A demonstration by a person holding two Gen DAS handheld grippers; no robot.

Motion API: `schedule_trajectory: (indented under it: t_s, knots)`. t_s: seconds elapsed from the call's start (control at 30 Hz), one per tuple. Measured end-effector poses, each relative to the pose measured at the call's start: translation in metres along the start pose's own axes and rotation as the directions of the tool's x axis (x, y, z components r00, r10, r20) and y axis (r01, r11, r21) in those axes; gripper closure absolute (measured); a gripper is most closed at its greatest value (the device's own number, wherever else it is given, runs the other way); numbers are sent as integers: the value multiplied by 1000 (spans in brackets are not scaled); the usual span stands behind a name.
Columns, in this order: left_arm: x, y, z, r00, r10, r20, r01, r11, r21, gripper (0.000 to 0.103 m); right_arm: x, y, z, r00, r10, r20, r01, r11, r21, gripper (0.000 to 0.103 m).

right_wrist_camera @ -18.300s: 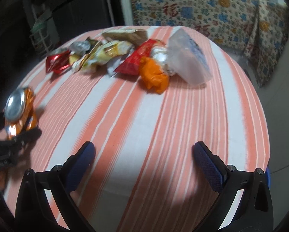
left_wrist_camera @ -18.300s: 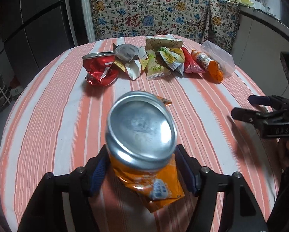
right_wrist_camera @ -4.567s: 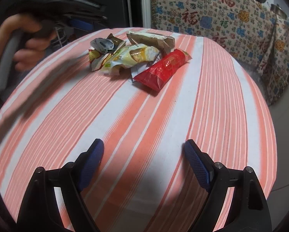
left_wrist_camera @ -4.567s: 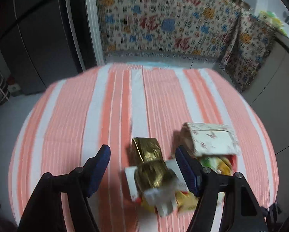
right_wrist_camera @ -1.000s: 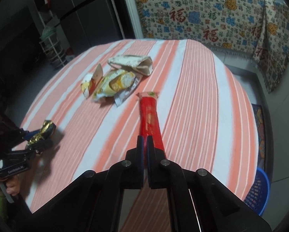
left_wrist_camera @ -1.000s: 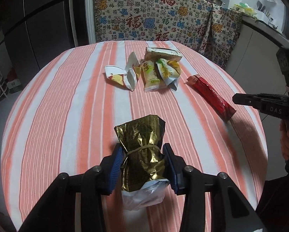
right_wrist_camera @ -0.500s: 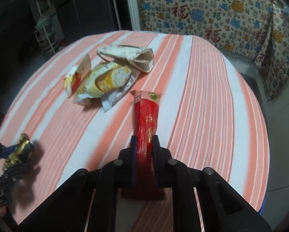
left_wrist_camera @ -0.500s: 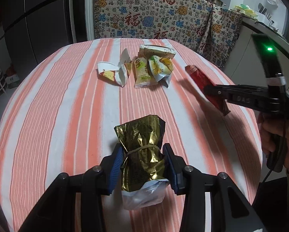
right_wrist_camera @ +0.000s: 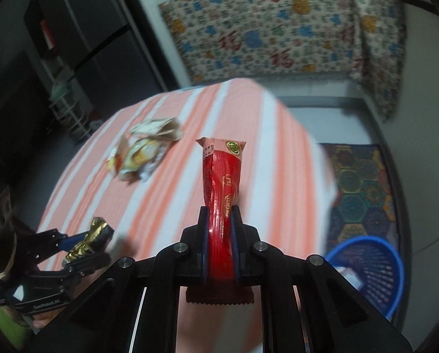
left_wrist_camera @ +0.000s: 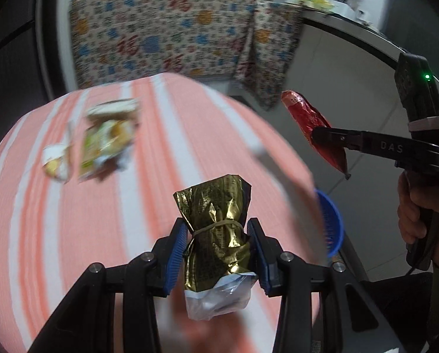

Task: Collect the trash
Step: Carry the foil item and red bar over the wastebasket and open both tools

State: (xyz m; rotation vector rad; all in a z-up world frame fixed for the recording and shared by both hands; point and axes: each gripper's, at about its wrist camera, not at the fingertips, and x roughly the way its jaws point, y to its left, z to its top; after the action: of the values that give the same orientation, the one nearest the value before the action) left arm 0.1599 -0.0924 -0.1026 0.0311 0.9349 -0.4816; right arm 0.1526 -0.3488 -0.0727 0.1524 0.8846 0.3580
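My left gripper point(left_wrist_camera: 218, 253) is shut on a crumpled gold foil bag point(left_wrist_camera: 216, 229) tied with a rubber band, held above the striped table point(left_wrist_camera: 72, 211). My right gripper point(right_wrist_camera: 220, 229) is shut on a long red snack wrapper point(right_wrist_camera: 223, 182) that stands up between its pads. In the left wrist view the right gripper point(left_wrist_camera: 322, 138) carries the red wrapper point(left_wrist_camera: 313, 123) in the air past the table's right edge. In the right wrist view the left gripper point(right_wrist_camera: 81, 247) with the gold foil bag point(right_wrist_camera: 90, 239) shows at the lower left. A small heap of wrappers point(left_wrist_camera: 101, 144) point(right_wrist_camera: 143, 153) lies on the table.
A blue plastic basket point(right_wrist_camera: 369, 267) point(left_wrist_camera: 331, 223) stands on the floor beside the table's right edge, with some trash inside. A patterned mat point(right_wrist_camera: 363, 188) lies behind it. A patterned cloth point(left_wrist_camera: 172, 38) covers the counter at the back. A hand point(left_wrist_camera: 416, 209) holds the right gripper.
Both grippers have swung right toward the table's edge and risen a little, each with its piece. The red wrapper is now lifted off the table, and the blue basket has come into view.
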Motion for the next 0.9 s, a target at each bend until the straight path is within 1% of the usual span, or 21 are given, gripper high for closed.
schedule_trajectory:
  t_s: [0.1, 0.2, 0.27, 0.43, 0.57, 0.67, 0.9]
  knots:
    - [17, -40, 16, 998, -62, -1, 62, 997, 43, 60, -20, -40, -3, 997, -81, -3, 81, 996, 32, 92]
    - [36, -77, 28, 993, -120, -15, 121, 990, 67, 60, -34, -83, -12, 988, -151, -15, 151, 986, 76, 92]
    - [49, -98, 33, 989, -146, -27, 148, 986, 81, 60, -39, -114, -24, 980, -198, -23, 199, 972, 122, 92]
    - [88, -154, 44, 979, -193, -58, 199, 972, 122, 60, -39, -180, -50, 976, -209, -67, 219, 938, 267, 92]
    - [118, -182, 46, 974, -215, -77, 223, 966, 126, 60, -45, -207, -58, 974, -208, -84, 224, 924, 311, 92]
    - [138, -197, 45, 971, -219, -97, 230, 964, 130, 60, -50, -218, -65, 974, -210, -89, 228, 917, 326, 91]
    - [174, -216, 41, 966, -218, -137, 238, 960, 150, 60, -58, -229, -78, 970, -221, -101, 242, 908, 342, 91]
